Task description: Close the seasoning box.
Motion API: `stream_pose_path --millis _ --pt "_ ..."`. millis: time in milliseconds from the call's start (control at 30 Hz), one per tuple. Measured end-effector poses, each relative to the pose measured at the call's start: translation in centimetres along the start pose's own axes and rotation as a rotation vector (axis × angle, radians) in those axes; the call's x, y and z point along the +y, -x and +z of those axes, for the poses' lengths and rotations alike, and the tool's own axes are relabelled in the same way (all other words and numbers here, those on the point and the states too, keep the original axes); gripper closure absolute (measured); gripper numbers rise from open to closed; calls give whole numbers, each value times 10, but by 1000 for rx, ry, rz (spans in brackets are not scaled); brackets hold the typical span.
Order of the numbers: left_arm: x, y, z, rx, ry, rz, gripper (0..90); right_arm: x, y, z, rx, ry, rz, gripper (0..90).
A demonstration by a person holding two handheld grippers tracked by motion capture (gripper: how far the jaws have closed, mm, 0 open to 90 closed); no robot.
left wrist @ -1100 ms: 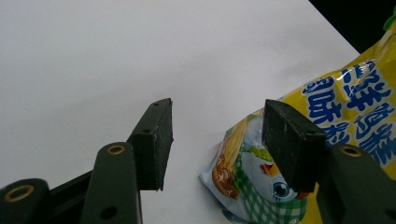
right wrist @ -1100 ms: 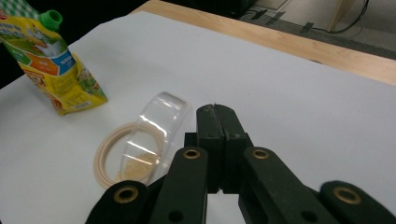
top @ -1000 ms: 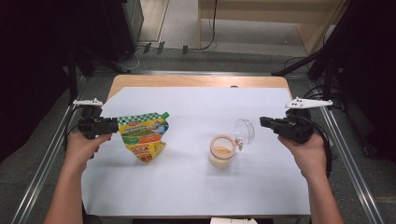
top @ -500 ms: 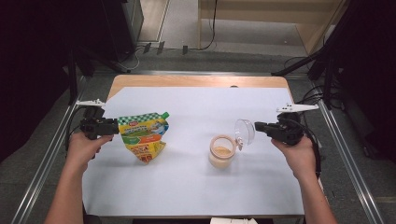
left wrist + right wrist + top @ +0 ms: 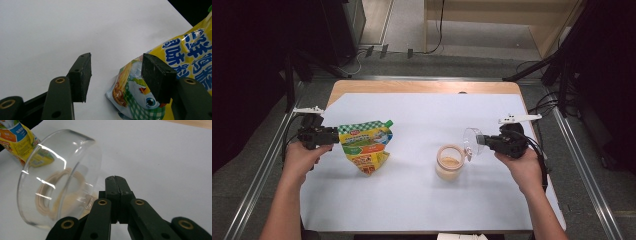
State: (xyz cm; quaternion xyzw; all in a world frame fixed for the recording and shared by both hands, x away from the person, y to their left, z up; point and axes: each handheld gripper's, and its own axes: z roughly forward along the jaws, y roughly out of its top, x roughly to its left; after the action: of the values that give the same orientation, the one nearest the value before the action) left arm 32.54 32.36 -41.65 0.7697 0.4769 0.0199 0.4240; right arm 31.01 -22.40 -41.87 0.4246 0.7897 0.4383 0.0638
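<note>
While the jar (image 5: 449, 161) holds tan paste, I see my right hand-held gripper (image 5: 480, 140) at its 2 o'clock, pressed together against the clear lid (image 5: 470, 140).

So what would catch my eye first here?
Probably the bright yellow pouch at the left of the white sheet, beside the open left hand-held gripper. Then the clear lid tilted just right of the jar, at the shut right hand-held gripper.

White paper sheet (image 5: 412, 190) covers a wooden table (image 5: 422, 86) (cables (image 5: 407, 50) trail behind)
</note>
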Motion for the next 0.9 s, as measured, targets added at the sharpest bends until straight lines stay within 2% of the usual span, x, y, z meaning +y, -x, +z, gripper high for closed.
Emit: stream_pose_path --millis 200,600,900 --pt "0 0 0 0 -3 1 422 1 -6 5 12 -12 -23 900" --pt "-1 -1 1 0 -5 -7 422 1 -10 7 17 -15 -26 900" --pt "-2 -3 0 -1 -2 -12 421 5 -22 9 37 -22 -66 900"
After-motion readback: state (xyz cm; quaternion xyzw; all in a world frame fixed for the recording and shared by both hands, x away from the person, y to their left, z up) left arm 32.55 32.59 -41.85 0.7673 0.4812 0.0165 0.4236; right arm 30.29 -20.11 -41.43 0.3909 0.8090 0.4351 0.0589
